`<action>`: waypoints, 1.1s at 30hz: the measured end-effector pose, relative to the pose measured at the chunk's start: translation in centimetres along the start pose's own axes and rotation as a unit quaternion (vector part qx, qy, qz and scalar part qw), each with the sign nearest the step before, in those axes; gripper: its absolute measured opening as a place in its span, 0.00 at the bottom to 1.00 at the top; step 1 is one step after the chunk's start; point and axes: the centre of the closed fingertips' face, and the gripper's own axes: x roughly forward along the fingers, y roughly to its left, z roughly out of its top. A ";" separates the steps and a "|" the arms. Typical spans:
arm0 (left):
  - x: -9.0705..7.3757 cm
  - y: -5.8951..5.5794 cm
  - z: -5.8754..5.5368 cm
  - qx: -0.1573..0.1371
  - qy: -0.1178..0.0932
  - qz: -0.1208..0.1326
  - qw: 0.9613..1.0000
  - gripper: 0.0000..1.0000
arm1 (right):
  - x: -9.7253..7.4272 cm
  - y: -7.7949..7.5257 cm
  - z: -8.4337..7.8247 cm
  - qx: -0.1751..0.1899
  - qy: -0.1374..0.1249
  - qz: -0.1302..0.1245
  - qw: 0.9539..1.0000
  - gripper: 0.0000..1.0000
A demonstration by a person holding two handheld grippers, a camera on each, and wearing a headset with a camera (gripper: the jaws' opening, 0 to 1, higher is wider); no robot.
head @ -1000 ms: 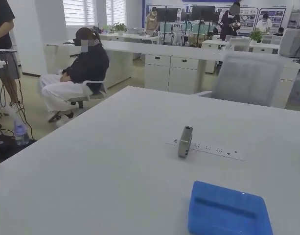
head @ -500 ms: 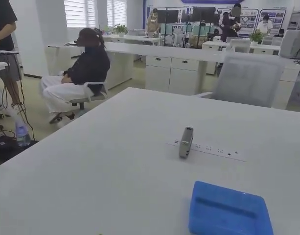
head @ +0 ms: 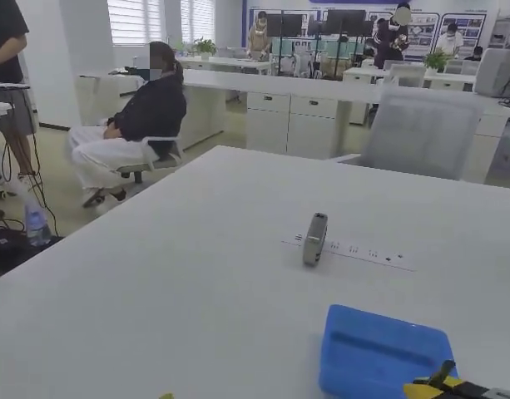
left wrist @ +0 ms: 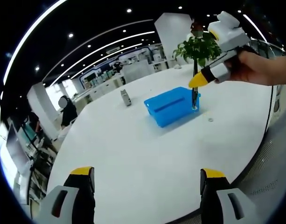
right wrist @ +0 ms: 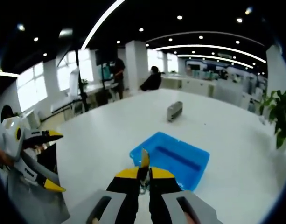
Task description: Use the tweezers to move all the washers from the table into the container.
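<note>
1. Where the work is laid out, the table (head: 155, 274) is a broad, smooth, matte white slab. Its edge curves round in the left gripper view.
2. The container (head: 388, 357) is a shallow rectangular tray of blue, plastic-looking material, with rounded corners, low raised walls and a long raised bar across its floor. It sits flat on the table. Whether any washers lie inside cannot be told.
3. The left gripper (left wrist: 147, 186) has grey bodies and black jaws capped in yellow. The jaws are spread wide with nothing between them, above the table and well short of the container.
4. The right gripper (right wrist: 144, 175) is of the same build and is carried in a hand (left wrist: 254, 70). Its jaws are pressed together on the tweezers, at the container's near side.
5. The grey block (head: 314, 239) looks like metal, has rounded ends and stands on edge on a white strip (head: 371, 252) beyond the container.
6. The tweezers (left wrist: 195, 95) are a thin dark shaft pointing down, with the tip at a corner of the container. Whether it meets rim or table cannot be told.
7. The washer (left wrist: 210, 120) is a small pale flat disc on the table, outside the container and just beside that corner.
</note>
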 end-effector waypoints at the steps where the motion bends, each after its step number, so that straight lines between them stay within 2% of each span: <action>1: 0.0 0.0 0.0 0.000 0.000 0.000 1.000 0.96 | 0.0 -0.1 0.3 -0.001 -0.003 -0.001 1.000 0.03; 6: 0.1 -0.1 -0.1 0.001 0.002 -0.001 1.000 0.96 | 0.3 -1.1 1.8 -0.004 -0.018 -0.008 1.000 0.03; 14: 0.2 -0.2 -0.3 0.003 0.010 -0.003 1.000 0.96 | 1.7 -2.9 2.6 -0.008 -0.026 -0.024 0.999 0.03; 20: 0.2 -0.2 -0.5 0.005 0.014 -0.003 1.000 0.96 | 3.2 -4.0 1.3 -0.010 -0.014 -0.041 0.999 0.03; 28: 0.3 -0.3 -0.8 0.008 0.022 -0.005 1.000 0.96 | 5.2 -4.8 -1.1 0.001 0.009 -0.039 0.999 0.03; 33: 0.4 -0.4 -0.9 0.008 0.025 -0.008 1.000 0.96 | 5.6 -5.3 -1.9 0.007 0.016 -0.043 0.999 0.03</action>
